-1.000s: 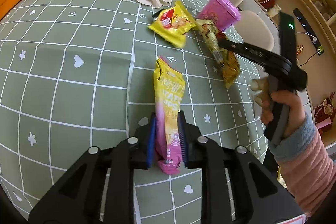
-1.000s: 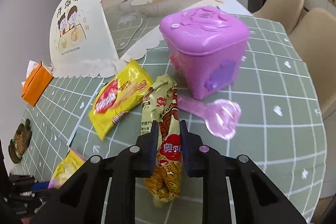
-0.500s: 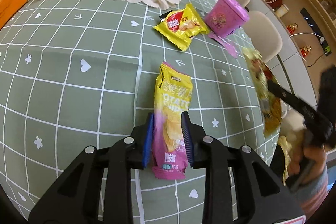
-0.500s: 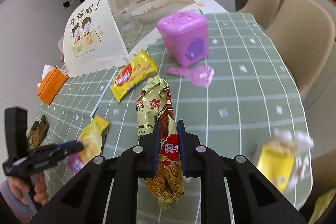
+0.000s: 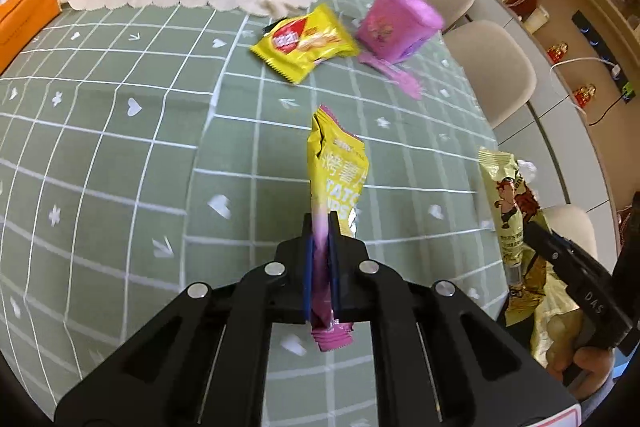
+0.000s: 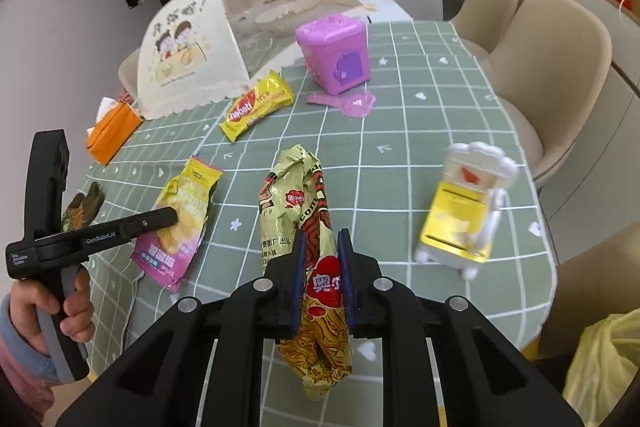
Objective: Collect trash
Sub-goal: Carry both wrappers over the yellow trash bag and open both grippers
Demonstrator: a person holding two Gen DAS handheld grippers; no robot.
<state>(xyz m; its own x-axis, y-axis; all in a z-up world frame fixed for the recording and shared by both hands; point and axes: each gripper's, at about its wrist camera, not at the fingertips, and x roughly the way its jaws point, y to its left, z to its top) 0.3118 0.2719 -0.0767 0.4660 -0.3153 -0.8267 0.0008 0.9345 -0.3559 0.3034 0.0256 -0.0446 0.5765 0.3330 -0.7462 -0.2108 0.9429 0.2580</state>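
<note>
Now we carry two wrappers at once. On the left, our left tongs [image 5: 320,259] are clamped tight on the pink end of the chips bag [image 5: 340,175], which hangs above the green bench [image 5: 120,155]. On the right, our right tongs [image 6: 320,271] are pinched on the noodle pack [image 6: 304,211], lifted near the bench's front edge.

To do this well, we judge it best to hold both grips firm and swing toward the yellow bag [image 6: 600,367] beyond the bench's right corner, likely the trash bag. The small yellow bin [image 6: 460,211] stands near that edge, so the pack should pass in front of it. One yellow wrapper [image 6: 256,105] lies far back beside the purple box [image 6: 336,55], uncollected. The middle of the bench is open.
</note>
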